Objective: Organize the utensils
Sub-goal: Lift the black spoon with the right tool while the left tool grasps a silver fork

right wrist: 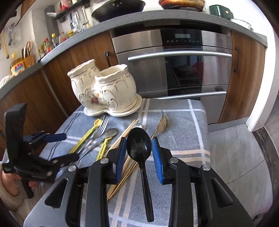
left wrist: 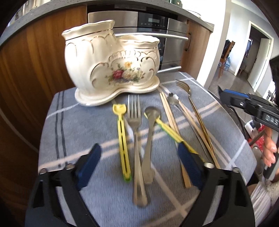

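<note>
One black plastic spoon shows only in right-wrist view, glossy, betw right gripper jaws, narrow; grip unclear. Left gripper jaws wide over steel fork.

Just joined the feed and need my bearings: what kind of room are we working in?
A home kitchen, most likely. A built-in steel oven sits under a grey counter with wood cabinets, and bottles line the worktop. The utensils lie on a checked cloth.

A stainless built-in oven is set between walnut cabinet doors; a dark wok and condiment bottles are seen on the grey countertop.
</note>
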The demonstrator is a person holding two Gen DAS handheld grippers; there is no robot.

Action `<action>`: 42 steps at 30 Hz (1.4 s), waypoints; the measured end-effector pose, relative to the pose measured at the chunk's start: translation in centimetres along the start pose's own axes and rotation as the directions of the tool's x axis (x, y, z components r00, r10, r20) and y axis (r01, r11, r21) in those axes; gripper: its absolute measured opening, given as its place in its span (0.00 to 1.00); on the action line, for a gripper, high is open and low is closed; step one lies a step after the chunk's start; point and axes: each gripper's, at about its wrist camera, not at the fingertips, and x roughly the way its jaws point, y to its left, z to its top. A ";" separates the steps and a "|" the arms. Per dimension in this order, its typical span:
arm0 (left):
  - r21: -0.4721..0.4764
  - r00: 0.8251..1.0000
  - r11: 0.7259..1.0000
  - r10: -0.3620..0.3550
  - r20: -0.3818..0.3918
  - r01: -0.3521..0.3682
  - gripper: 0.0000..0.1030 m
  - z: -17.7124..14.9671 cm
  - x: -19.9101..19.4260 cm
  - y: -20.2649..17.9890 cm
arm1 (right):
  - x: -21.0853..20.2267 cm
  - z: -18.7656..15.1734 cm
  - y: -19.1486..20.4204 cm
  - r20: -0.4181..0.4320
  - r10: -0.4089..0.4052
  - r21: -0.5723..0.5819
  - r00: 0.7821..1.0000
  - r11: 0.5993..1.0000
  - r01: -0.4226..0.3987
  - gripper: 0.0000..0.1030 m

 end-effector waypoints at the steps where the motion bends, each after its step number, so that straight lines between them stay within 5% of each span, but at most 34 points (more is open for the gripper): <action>1: 0.013 1.000 1.000 0.001 0.005 -0.001 0.72 0.3 0.2 -0.1 | -0.2 -0.2 0.0 0.006 -0.001 -0.002 1.000 1.000 0.001 0.29; 12: 0.019 1.000 1.000 -0.001 0.010 0.001 0.39 4.2 4.4 -0.2 | -1.7 -0.7 0.2 0.044 0.005 -0.036 0.999 0.999 -0.003 0.29; 23: 0.094 0.990 0.986 0.138 0.007 -0.138 0.38 5.4 6.7 -1.2 | -2.3 -0.8 -0.6 0.052 0.019 -0.027 0.998 0.999 -0.017 0.29; 31: 0.079 0.989 0.987 0.143 -0.030 -0.141 0.22 6.3 8.2 -0.8 | -2.5 -0.9 -0.6 0.054 0.018 -0.033 0.998 0.999 -0.016 0.29; 42: 0.059 0.995 0.995 0.074 0.061 -0.078 0.22 5.4 4.5 -0.9 | -2.4 -0.9 -0.3 0.057 0.017 -0.040 0.998 0.999 -0.015 0.29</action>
